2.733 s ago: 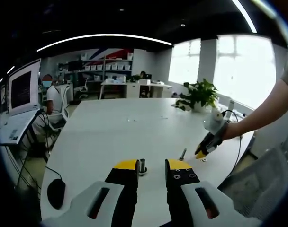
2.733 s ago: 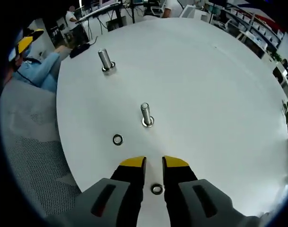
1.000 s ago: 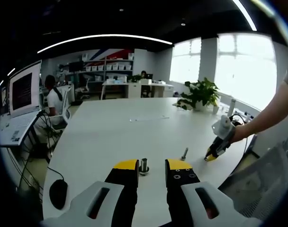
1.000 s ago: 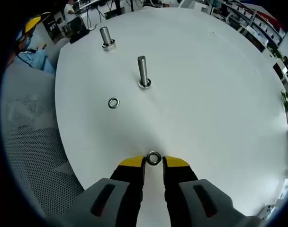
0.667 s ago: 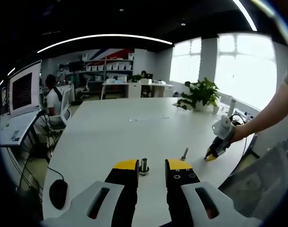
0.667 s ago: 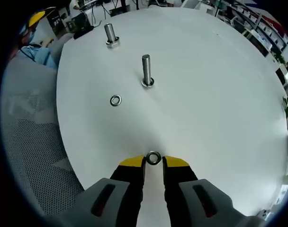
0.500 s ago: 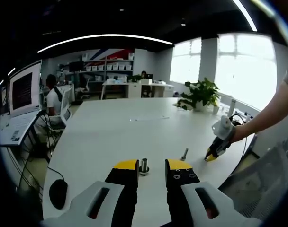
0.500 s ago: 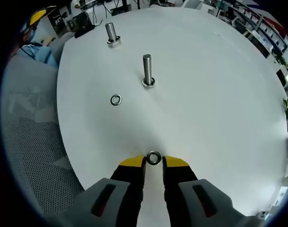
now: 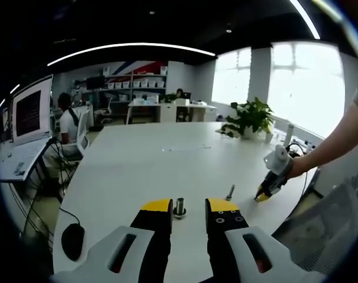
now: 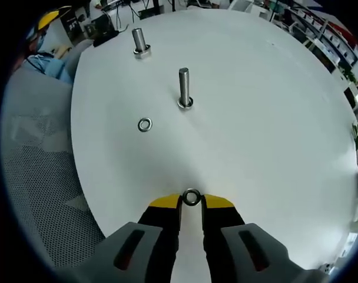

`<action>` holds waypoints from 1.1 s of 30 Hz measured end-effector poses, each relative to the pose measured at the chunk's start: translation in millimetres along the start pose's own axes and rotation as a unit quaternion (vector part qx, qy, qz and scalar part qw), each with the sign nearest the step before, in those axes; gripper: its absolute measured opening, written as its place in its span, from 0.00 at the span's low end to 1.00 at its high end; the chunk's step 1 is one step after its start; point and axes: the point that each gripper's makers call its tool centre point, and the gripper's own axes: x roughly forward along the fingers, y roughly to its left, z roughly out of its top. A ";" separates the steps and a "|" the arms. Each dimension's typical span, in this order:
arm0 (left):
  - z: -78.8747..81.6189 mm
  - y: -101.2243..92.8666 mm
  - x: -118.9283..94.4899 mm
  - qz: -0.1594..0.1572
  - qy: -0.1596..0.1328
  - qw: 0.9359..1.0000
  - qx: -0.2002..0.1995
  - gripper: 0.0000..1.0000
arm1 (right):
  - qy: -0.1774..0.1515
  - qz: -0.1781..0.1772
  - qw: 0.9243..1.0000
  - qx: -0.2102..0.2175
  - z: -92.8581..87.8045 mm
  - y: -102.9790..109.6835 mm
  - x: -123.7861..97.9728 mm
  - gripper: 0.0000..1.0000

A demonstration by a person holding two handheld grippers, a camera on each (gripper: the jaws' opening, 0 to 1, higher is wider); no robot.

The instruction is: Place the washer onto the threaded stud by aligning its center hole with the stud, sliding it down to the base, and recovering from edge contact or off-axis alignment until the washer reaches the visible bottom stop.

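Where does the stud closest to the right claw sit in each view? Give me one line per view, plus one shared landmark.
Left gripper view: the slim stud stands low, right of centre, just left of the right claw.
Right gripper view: the same stud stands upright above centre on the white table.
Shared landmark: the second stud, low at centre in the left gripper view and upper left in the right gripper view.

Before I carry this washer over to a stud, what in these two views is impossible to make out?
- Right gripper view: whether the small steel ring washer is lifted off the white table; yellow-tipped fingers hide its edges.
- Either view: thread detail on the upright steel stud; too small.
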 end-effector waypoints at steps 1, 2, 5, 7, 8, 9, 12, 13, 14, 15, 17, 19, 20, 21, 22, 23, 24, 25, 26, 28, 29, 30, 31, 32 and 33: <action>0.1 -0.1 -0.1 0.000 0.000 1.000 0.000 0.20 | 0.000 0.000 1.000 0.000 0.0 0.3 -0.3 0.15; 0.2 -0.2 -0.1 0.000 0.000 1.000 -0.001 0.20 | 0.000 0.000 1.000 -0.001 0.0 0.2 -0.2 0.15; -0.1 -0.4 -0.1 0.000 0.000 1.000 0.000 0.20 | -0.003 -0.001 1.000 -0.002 0.1 0.1 -0.5 0.14; 0.1 0.0 -0.1 0.000 -0.001 1.000 0.000 0.20 | -0.004 -0.001 1.000 0.001 0.1 0.1 -0.5 0.14; 0.0 0.1 -0.2 0.000 -0.001 1.000 -0.001 0.20 | -0.005 -0.001 1.000 0.001 0.1 0.1 -0.5 0.14; -0.3 0.5 -0.2 0.000 -0.001 1.000 -0.001 0.20 | -0.006 -0.001 1.000 0.002 0.1 0.0 -0.4 0.14; 0.2 0.8 -0.4 0.001 -0.001 1.000 -0.002 0.20 | -0.005 -0.001 1.000 -0.001 0.4 0.5 -0.7 0.14; 0.2 0.6 -0.3 0.001 -0.001 1.000 -0.001 0.20 | -0.005 -0.001 1.000 -0.001 0.4 0.6 -0.7 0.14; 0.5 0.3 -0.5 0.000 -0.001 1.000 -0.001 0.20 | -0.004 -0.001 1.000 -0.001 0.4 0.3 -0.4 0.14; 0.5 0.2 -0.4 0.001 -0.001 1.000 -0.001 0.20 | -0.004 -0.001 1.000 -0.001 0.4 0.1 -0.3 0.14; 0.3 0.2 -0.2 0.000 -0.001 1.000 -0.001 0.20 | -0.003 -0.002 1.000 -0.003 0.3 -0.3 0.2 0.14; 0.2 0.8 -0.1 0.000 -0.001 1.000 -0.002 0.20 | -0.002 -0.003 1.000 -0.005 0.2 -0.2 0.3 0.14; -0.1 1.0 0.1 0.000 -0.001 1.000 -0.002 0.20 | -0.002 -0.003 1.000 -0.006 0.2 0.0 0.1 0.14; -0.2 1.0 -0.1 0.001 -0.001 1.000 -0.001 0.20 | -0.003 -0.003 1.000 -0.005 0.4 0.9 -0.7 0.14; 0.0 0.9 -0.2 0.001 -0.001 1.000 -0.001 0.20 | -0.003 -0.004 1.000 -0.006 0.3 0.8 -0.6 0.14; 0.2 0.7 -0.2 0.000 -0.001 1.000 -0.002 0.20 | -0.003 -0.004 1.000 -0.007 0.3 0.6 -0.4 0.14; 0.1 0.7 -0.3 0.001 -0.001 1.000 -0.002 0.20 | -0.003 -0.004 1.000 -0.006 0.2 0.5 -0.4 0.14; 0.0 0.7 -0.2 0.001 0.000 1.000 -0.001 0.20 | -0.003 -0.004 1.000 -0.005 0.2 0.4 -0.1 0.14; 0.0 0.6 -0.2 0.000 0.000 1.000 -0.002 0.20 | -0.003 -0.004 1.000 -0.004 0.3 0.3 -0.1 0.14; -0.2 1.2 0.1 0.001 -0.001 1.000 -0.002 0.20 | -0.001 -0.004 1.000 -0.003 0.6 0.0 0.0 0.14; -0.2 1.0 0.3 0.000 -0.001 1.000 -0.002 0.20 | -0.001 -0.007 1.000 -0.007 1.3 -0.3 -0.3 0.14; -0.3 0.9 0.3 0.000 -0.001 1.000 -0.002 0.20 | 0.000 -0.009 1.000 -0.009 1.5 -0.3 -0.3 0.14; -0.3 0.6 0.2 0.000 0.000 1.000 -0.002 0.20 | -0.002 -0.009 1.000 -0.009 2.6 -0.1 -0.4 0.14; -0.3 0.3 0.3 -0.001 0.000 1.000 -0.002 0.20 | -0.005 -0.009 1.000 -0.006 4.3 -0.1 -0.4 0.14; -0.3 0.2 0.3 0.000 0.000 1.000 -0.002 0.20 | -0.009 -0.008 1.000 -0.003 6.3 -0.4 -0.4 0.14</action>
